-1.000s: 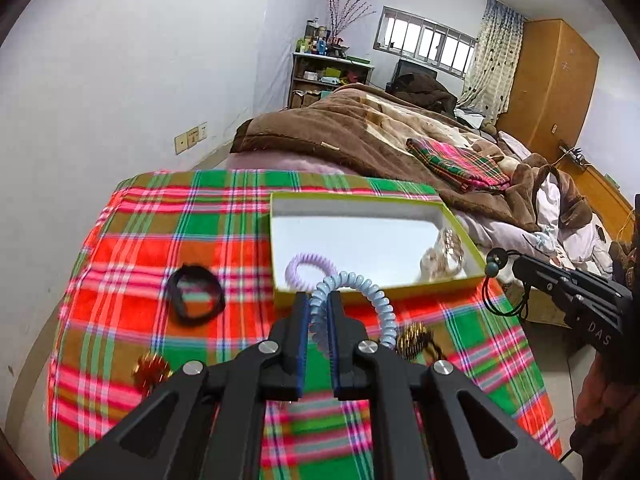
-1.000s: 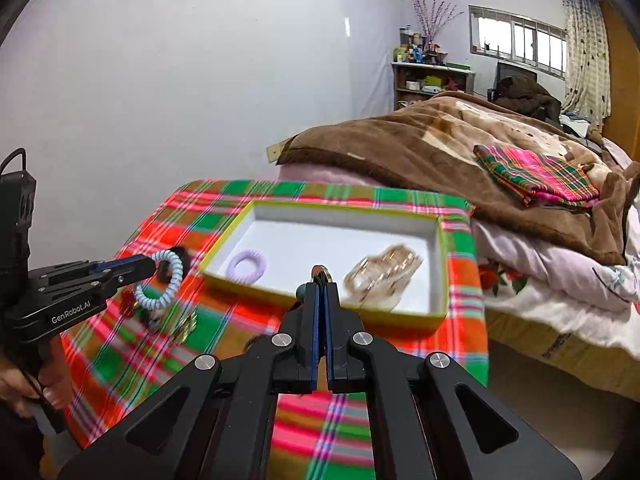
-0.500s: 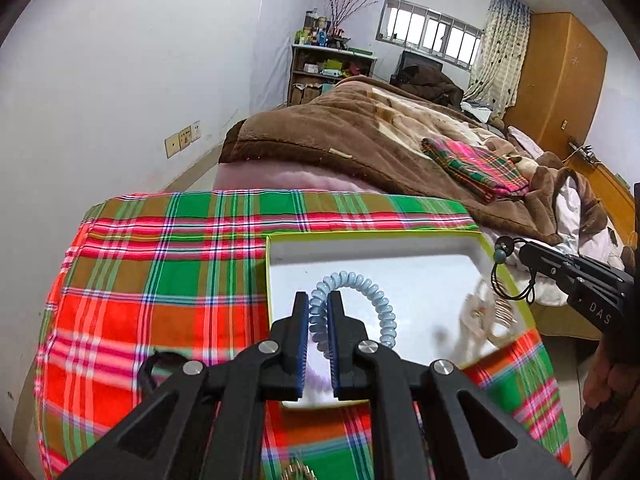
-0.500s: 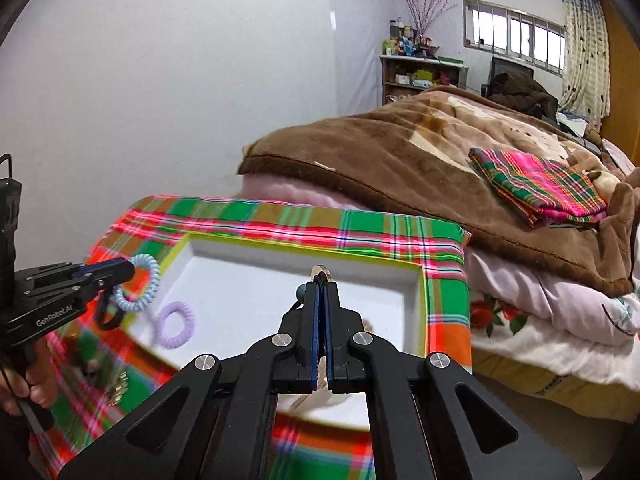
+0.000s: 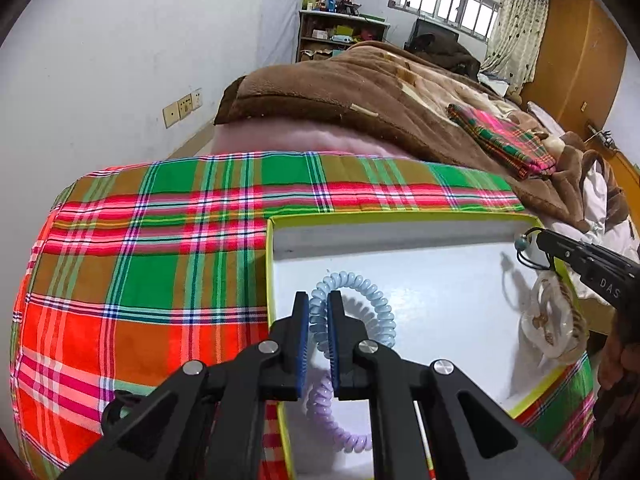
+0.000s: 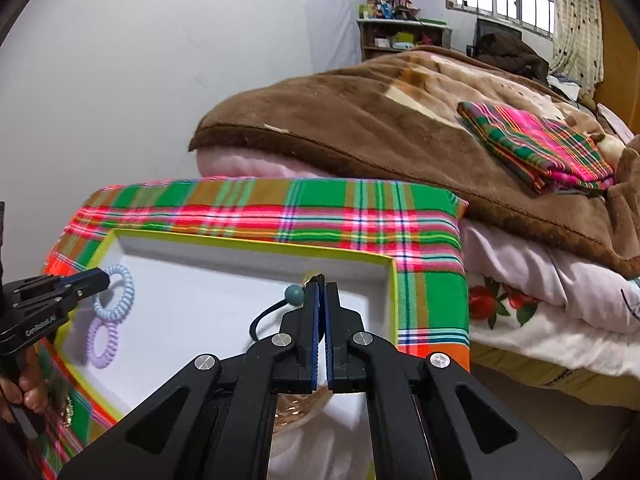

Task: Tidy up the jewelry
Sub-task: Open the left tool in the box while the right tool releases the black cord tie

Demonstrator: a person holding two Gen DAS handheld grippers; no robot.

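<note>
**Both grippers loaded over the tray**

Gripping a pale blue coil band (image 5: 362, 300), the left gripper (image 5: 318, 336) has its jaws drawn narrow on the band's near arc; the rest of the loop stands free above the floor of the white tray (image 5: 440, 276), close to the tray's left wall. Directly below it a lilac coil band (image 5: 332, 420) lies flat on the tray floor by the near-left corner. The right gripper (image 6: 320, 320) has its jaws pressed almost together on a black cord hair tie (image 6: 264, 318) carrying a teal bead (image 6: 294, 295), held above the tray's right half. Under that gripper a clear pouch (image 5: 554, 324) of gold-toned pieces rests against the tray's right wall. The yellow-rimmed tray sits on the counter, which is covered by a plaid cloth (image 5: 160, 272), toward its right edge. Beyond the counter's far edge is a bed with a brown blanket (image 6: 360, 120).
</note>
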